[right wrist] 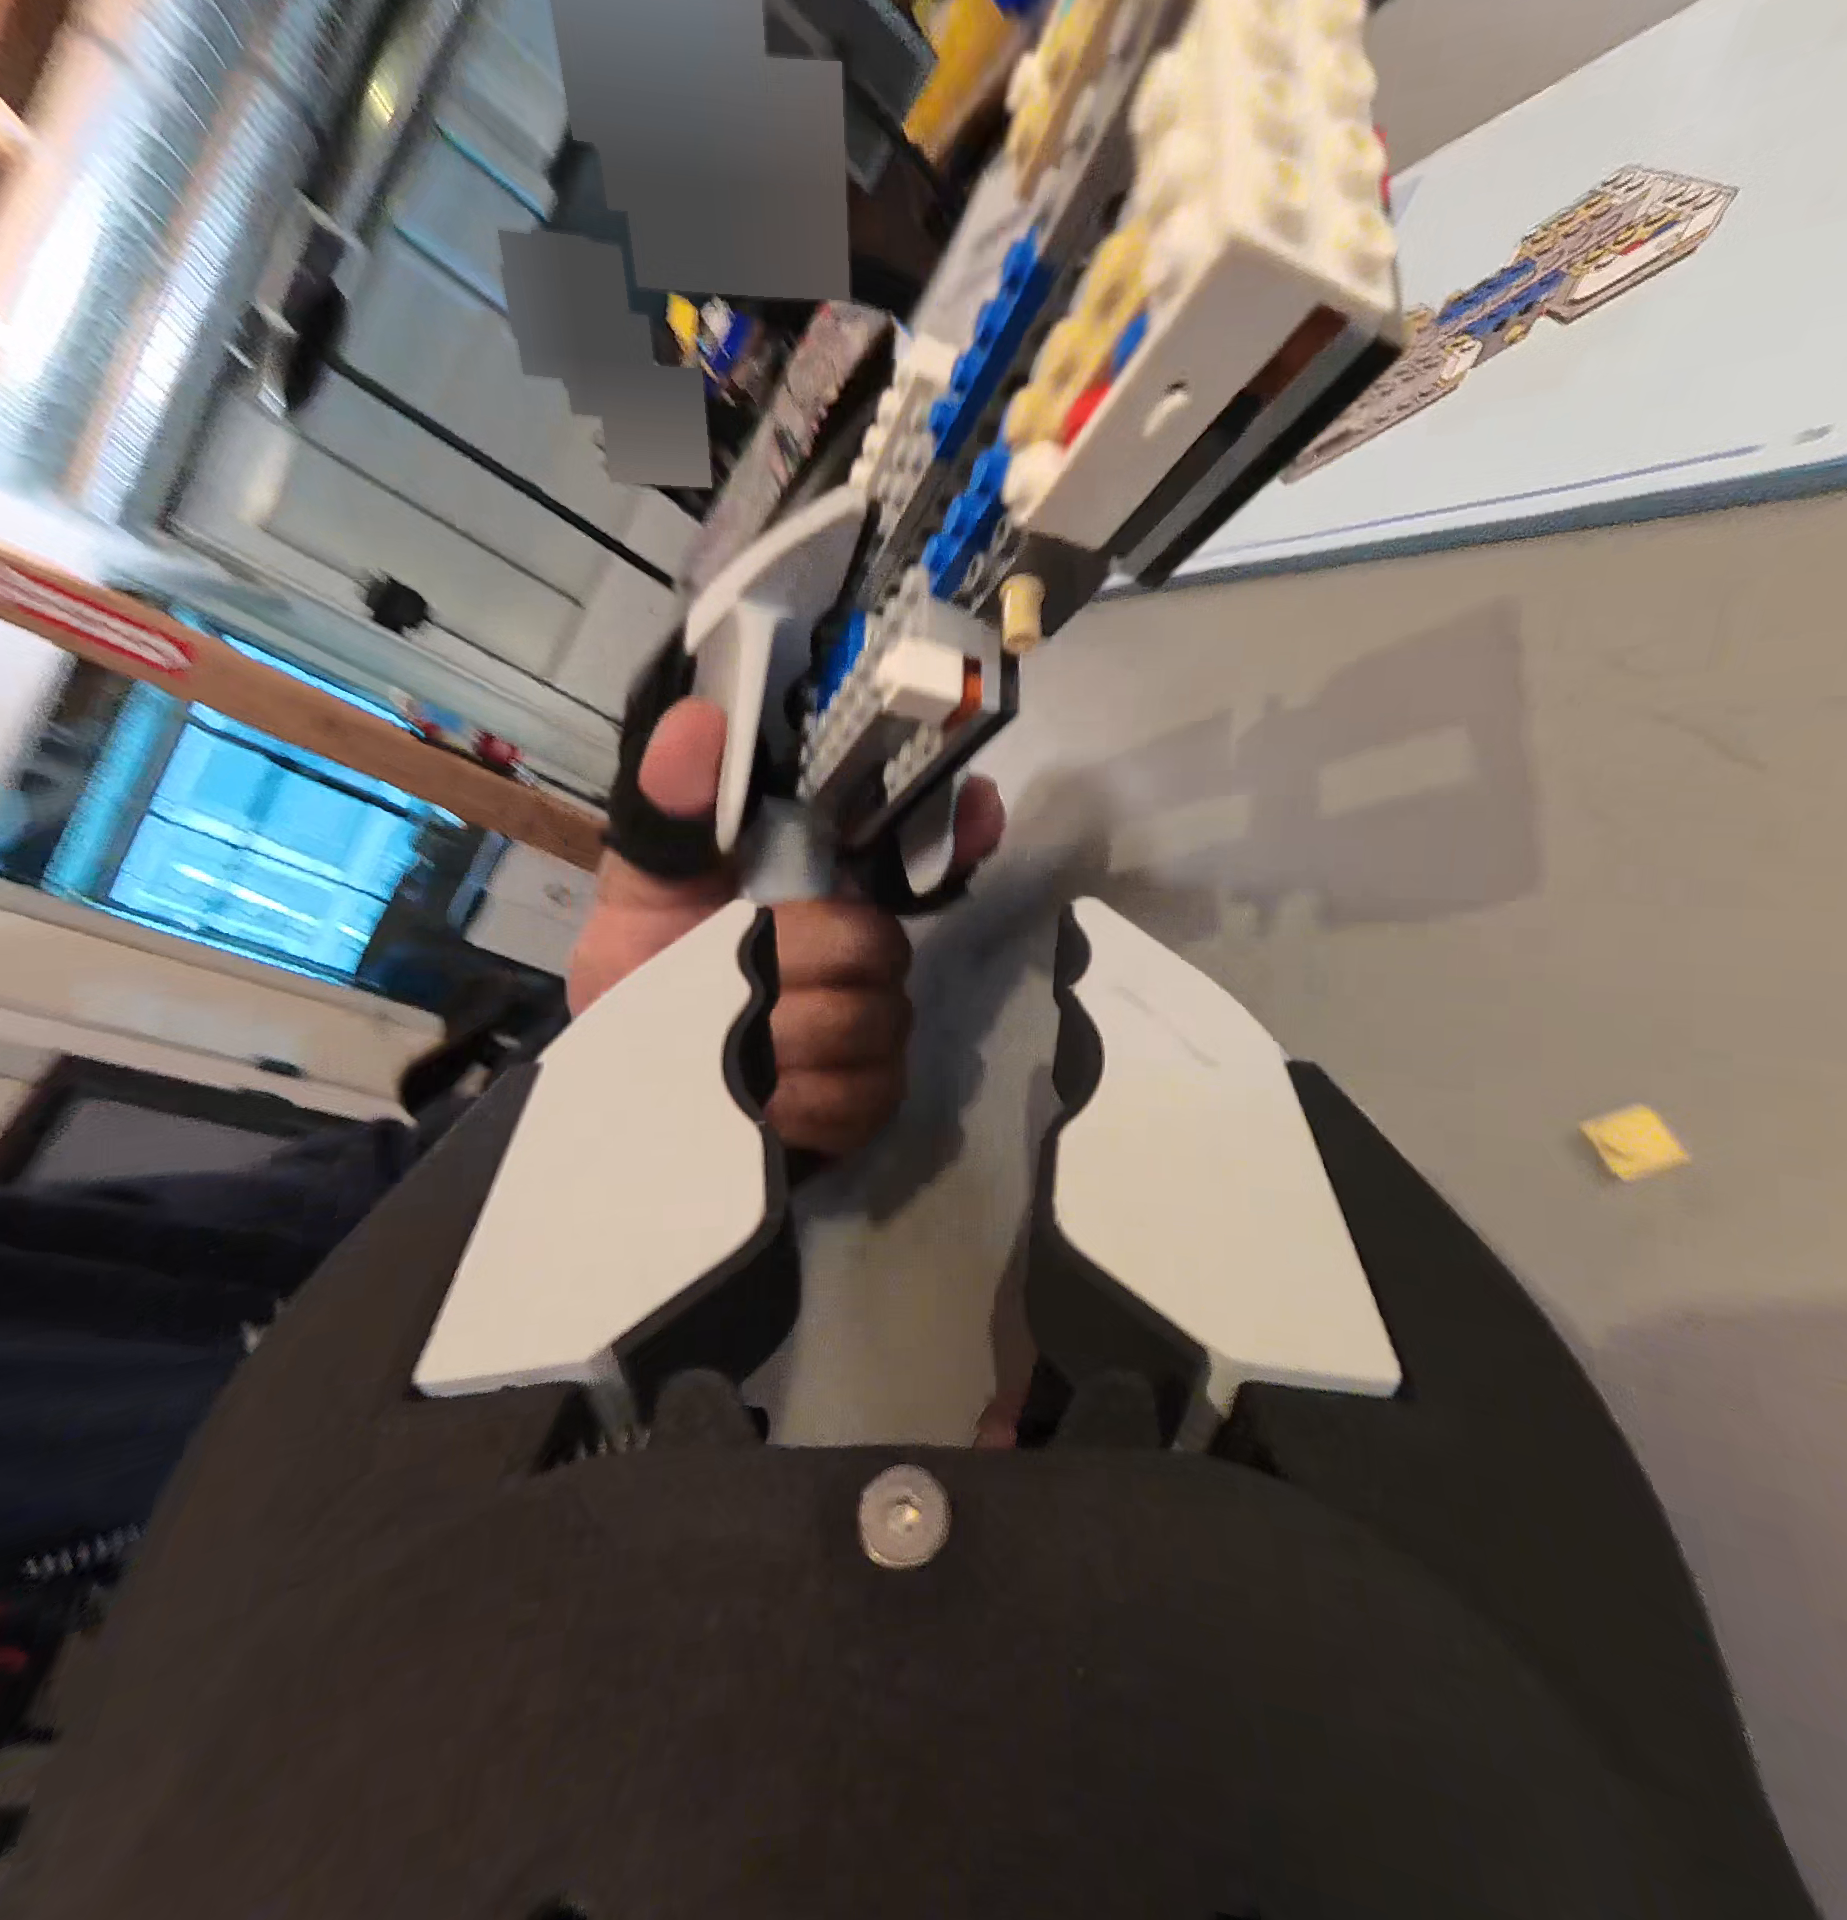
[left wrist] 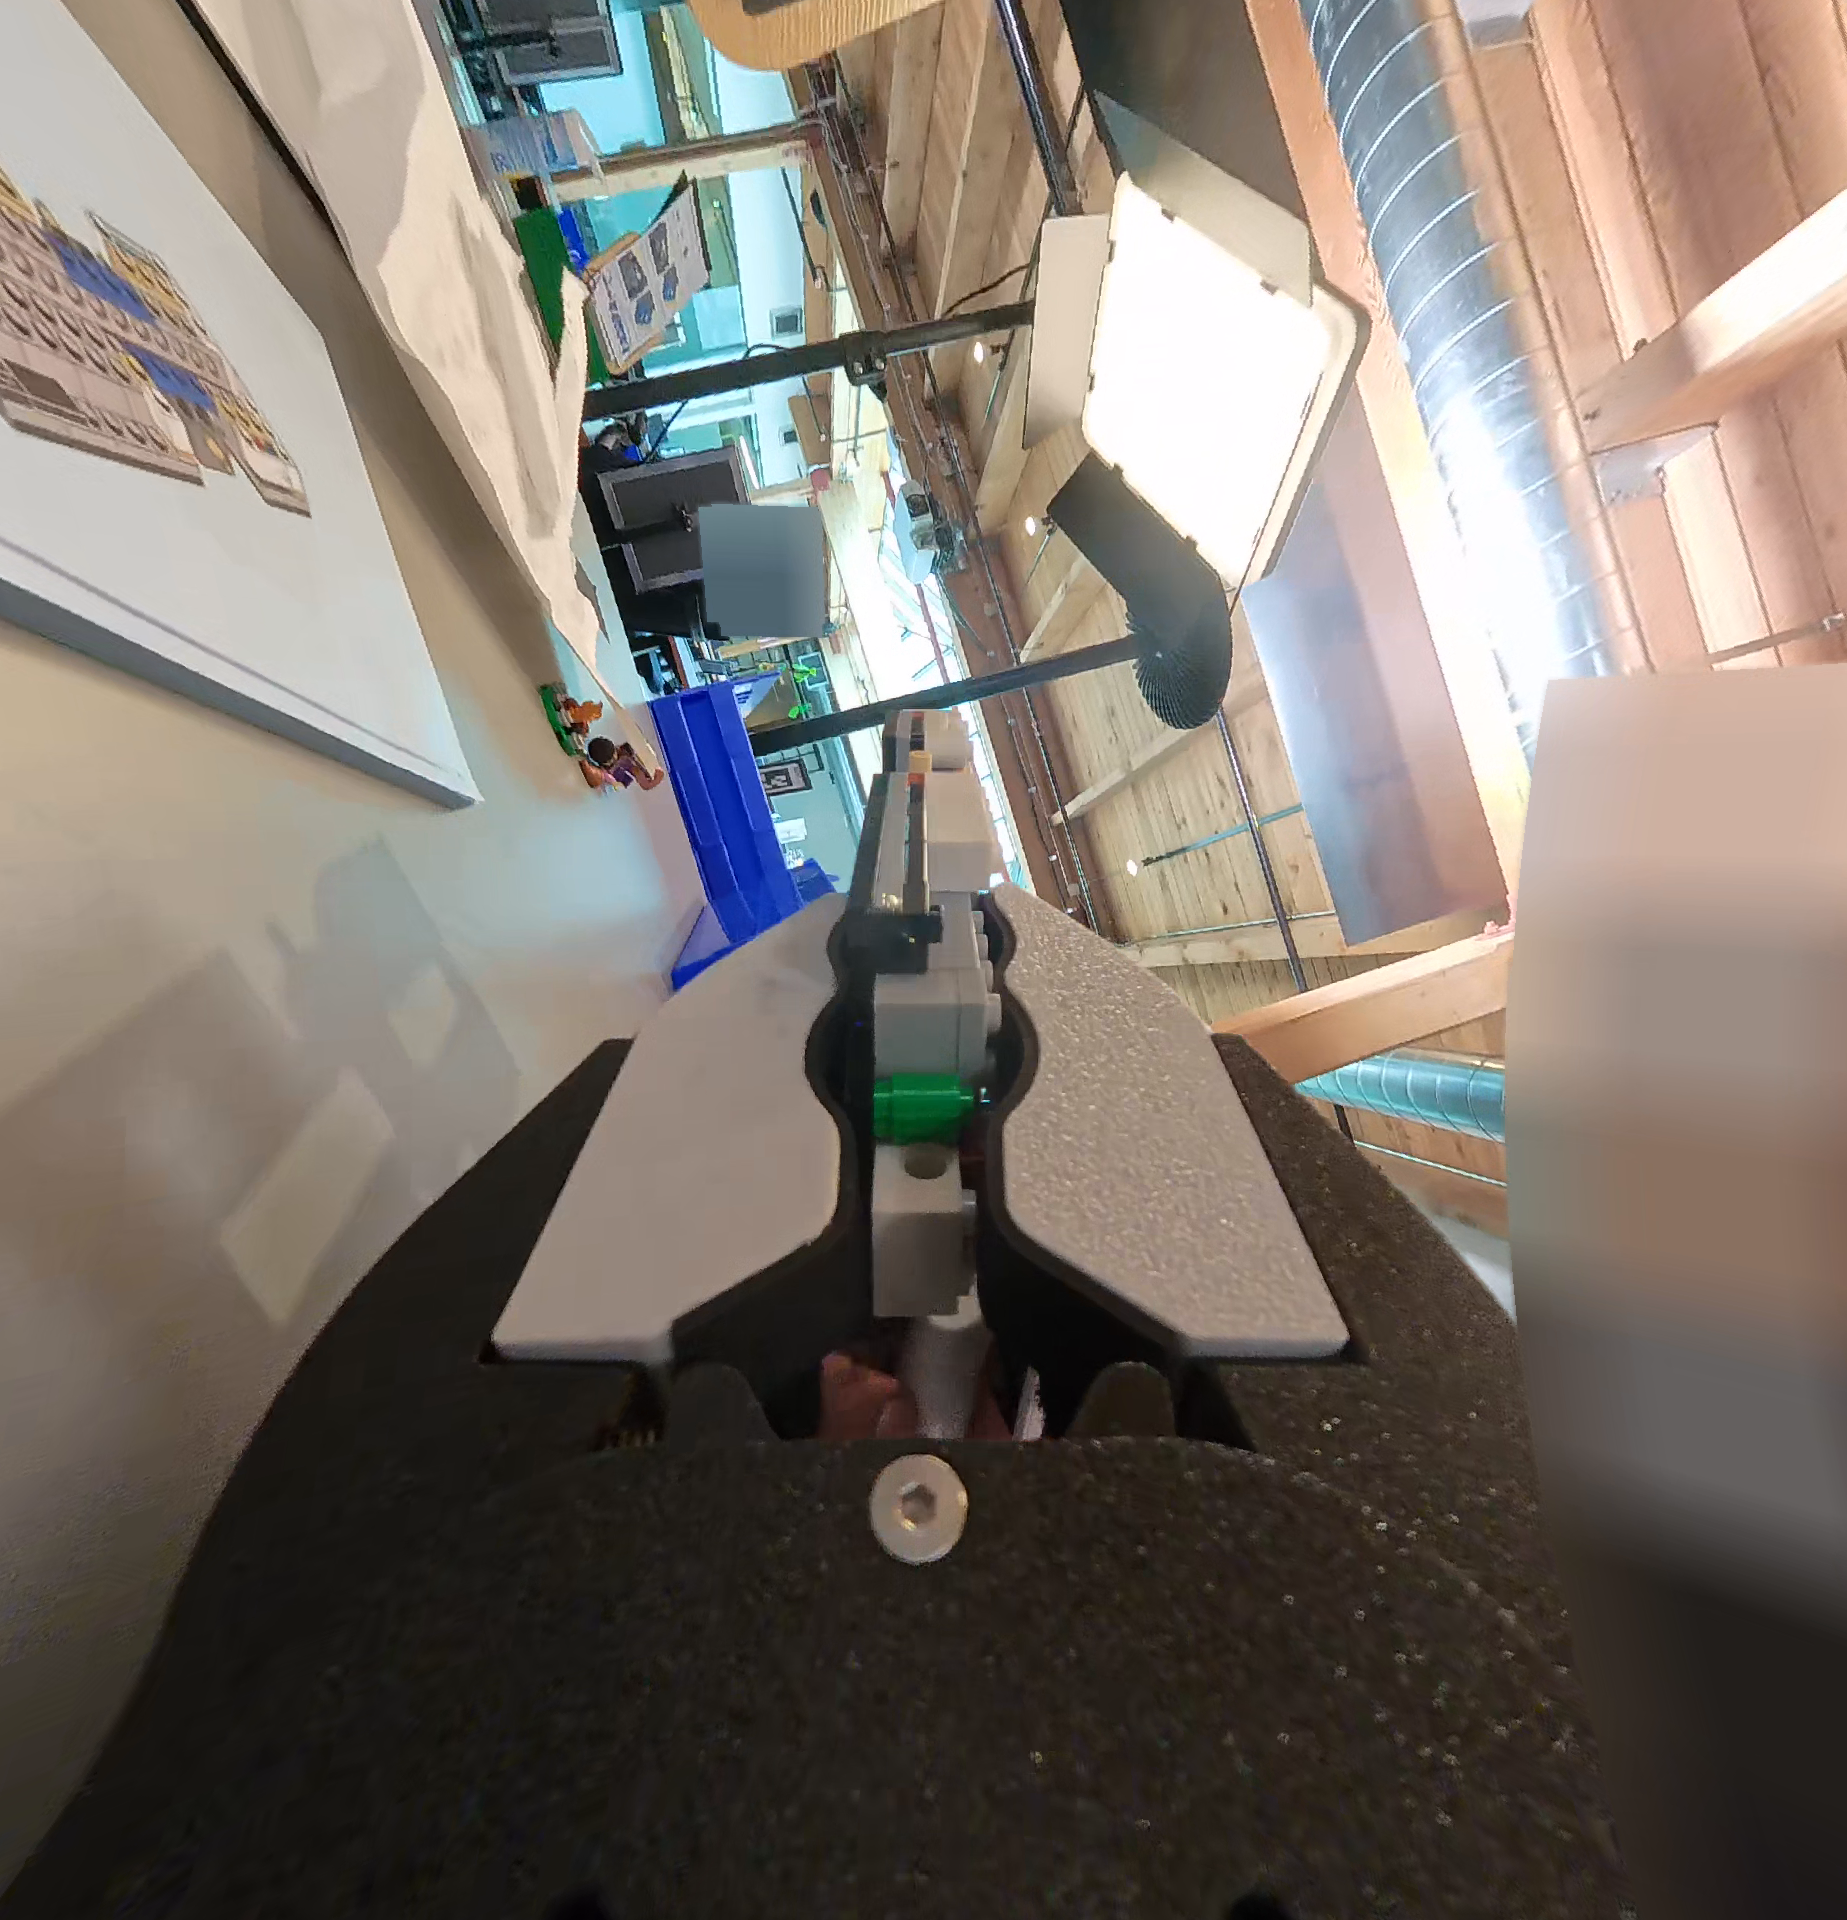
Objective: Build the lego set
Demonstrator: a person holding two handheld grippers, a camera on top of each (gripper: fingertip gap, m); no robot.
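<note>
My left gripper [left wrist: 914,920] is shut on a brick-built model [left wrist: 924,997] of grey, black, white and green bricks. The model lies lengthwise between the pads and sticks out well past the fingertips. In the right wrist view the same model [right wrist: 1158,343] is in the air above the grey table [right wrist: 1418,831], with white, blue, tan and black bricks. A white finger [right wrist: 753,644] of the left gripper lies against it, and a gloved hand [right wrist: 836,1029] holds that gripper. My right gripper [right wrist: 914,906] is open and holds nothing. It sits just short of that hand.
A printed sheet with a picture of a brick build lies on the table [left wrist: 119,343], and shows in the right wrist view too [right wrist: 1625,312]. Blue bins [left wrist: 721,821] and small brick figures [left wrist: 597,748] stand farther off. A lamp panel [left wrist: 1199,364] hangs overhead. A yellow scrap [right wrist: 1633,1143] lies on the table. Left tips to right tips: about 7 cm. My right tips are roughly 8 cm from the yellow scrap [right wrist: 1633,1143].
</note>
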